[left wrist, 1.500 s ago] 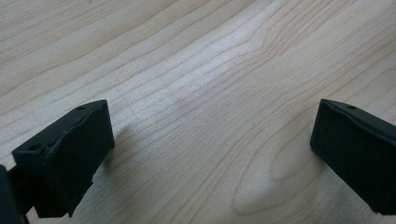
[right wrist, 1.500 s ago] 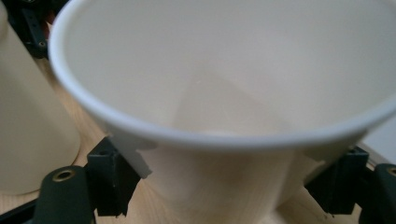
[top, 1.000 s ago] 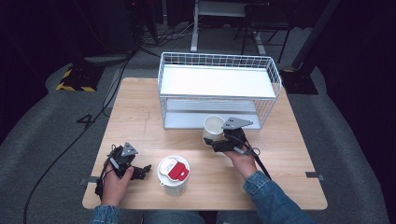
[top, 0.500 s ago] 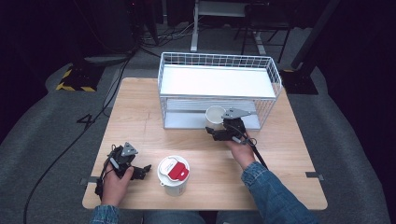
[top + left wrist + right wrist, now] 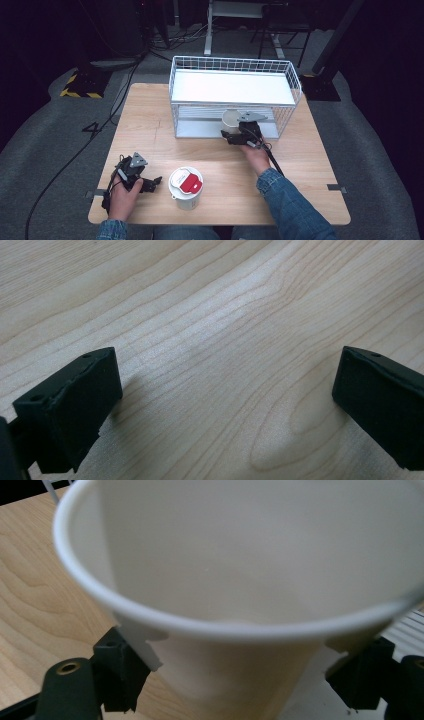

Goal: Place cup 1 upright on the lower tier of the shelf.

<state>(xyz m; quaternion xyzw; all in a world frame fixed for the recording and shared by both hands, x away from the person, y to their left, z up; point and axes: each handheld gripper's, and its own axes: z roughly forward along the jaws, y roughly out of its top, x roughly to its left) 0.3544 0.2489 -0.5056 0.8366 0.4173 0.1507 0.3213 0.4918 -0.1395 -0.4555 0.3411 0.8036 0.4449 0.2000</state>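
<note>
Nearest the person, the left gripper (image 5: 150, 184) rests on the wooden table (image 5: 150, 125), jaws wide and empty. Farther off, the right gripper (image 5: 229, 137) clamps an upright white paper cup (image 5: 231, 120) at the wire basket rack's (image 5: 230, 75) lower front opening, which lies just beyond the cup.

paper cup (image 5: 240, 580) base hidden, rim cropped

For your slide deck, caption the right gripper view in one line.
Black fingers clamp an empty white paper cup above the light wooden table.
</note>
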